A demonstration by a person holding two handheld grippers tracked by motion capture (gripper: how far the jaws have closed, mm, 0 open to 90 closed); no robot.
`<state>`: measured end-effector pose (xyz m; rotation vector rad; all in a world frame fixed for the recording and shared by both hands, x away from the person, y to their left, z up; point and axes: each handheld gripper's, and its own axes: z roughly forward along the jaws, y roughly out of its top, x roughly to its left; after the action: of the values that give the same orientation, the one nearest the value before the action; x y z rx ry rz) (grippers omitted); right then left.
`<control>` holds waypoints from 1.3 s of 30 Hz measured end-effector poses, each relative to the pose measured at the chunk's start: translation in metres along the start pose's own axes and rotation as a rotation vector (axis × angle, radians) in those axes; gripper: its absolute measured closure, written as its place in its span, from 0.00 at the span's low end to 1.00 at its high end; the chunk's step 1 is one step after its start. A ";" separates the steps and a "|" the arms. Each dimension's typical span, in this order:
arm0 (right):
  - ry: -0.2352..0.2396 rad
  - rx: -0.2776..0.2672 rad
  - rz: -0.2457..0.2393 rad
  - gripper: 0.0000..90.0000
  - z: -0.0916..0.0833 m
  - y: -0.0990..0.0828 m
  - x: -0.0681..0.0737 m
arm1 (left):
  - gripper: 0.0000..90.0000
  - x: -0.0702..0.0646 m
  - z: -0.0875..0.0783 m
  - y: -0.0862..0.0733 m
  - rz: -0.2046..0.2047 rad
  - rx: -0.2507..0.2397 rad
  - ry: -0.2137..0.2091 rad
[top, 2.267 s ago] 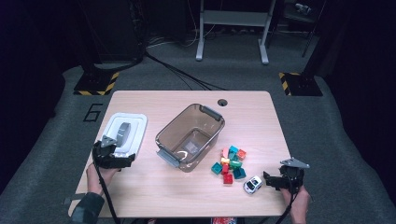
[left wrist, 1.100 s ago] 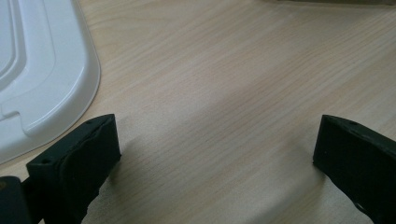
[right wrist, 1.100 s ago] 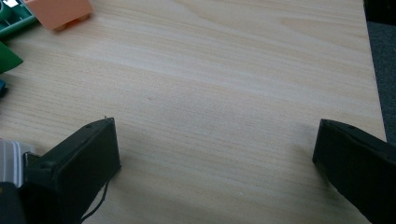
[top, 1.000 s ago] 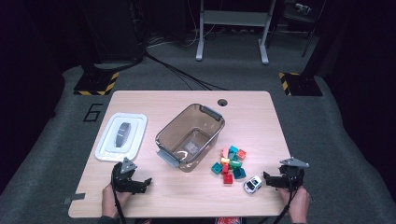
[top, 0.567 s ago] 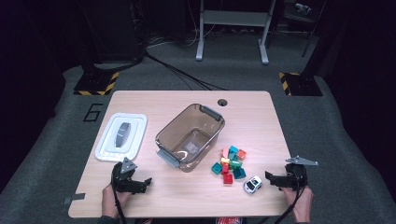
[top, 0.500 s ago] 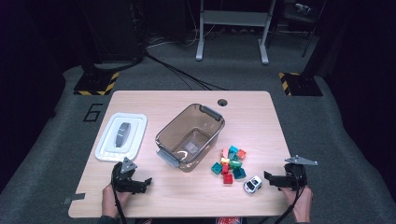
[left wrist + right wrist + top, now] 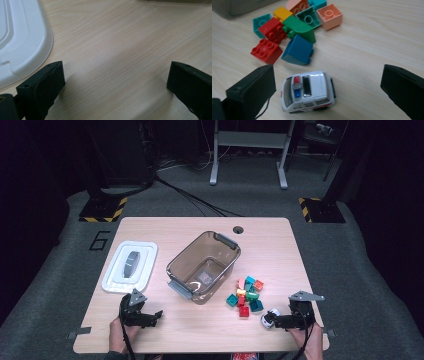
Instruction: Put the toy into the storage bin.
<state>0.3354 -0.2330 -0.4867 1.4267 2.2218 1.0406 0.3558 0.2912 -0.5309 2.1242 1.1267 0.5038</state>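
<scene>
Near the table's (image 7: pixel 280 235) front right corner, our toy police car (image 7: pixel 308 92) sits between the wide-open jaws of our right gripper (image 7: pixel 329 92), not yet touched. We judge a clean pick needs a level approach, closing on the car's sides and clear of the toy bricks (image 7: pixel 294 30) beyond. Our left gripper (image 7: pixel 115 90), also open, rests beside the white lid (image 7: pixel 20 40), by the brown bin (image 7: pixel 204 266).

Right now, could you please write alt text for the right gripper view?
A white toy police car sits on the wooden table between the right gripper's open black jaws. Behind it lies a heap of colourful building blocks.
</scene>
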 end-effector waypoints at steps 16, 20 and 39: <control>0.021 0.084 -0.069 0.00 0.021 -0.014 0.017 | 0.03 -0.001 0.000 0.000 -0.002 -0.011 -0.005; 0.014 0.093 -0.097 0.00 0.023 -0.014 0.019 | 0.03 0.000 0.000 0.000 -0.003 -0.009 -0.006; -0.042 0.124 -0.135 0.27 0.025 -0.018 0.025 | 0.03 0.000 0.000 0.000 -0.003 -0.009 -0.006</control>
<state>0.3271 -0.2049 -0.5136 1.3128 2.3510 0.8354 0.3555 0.2908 -0.5312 2.1145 1.1222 0.4997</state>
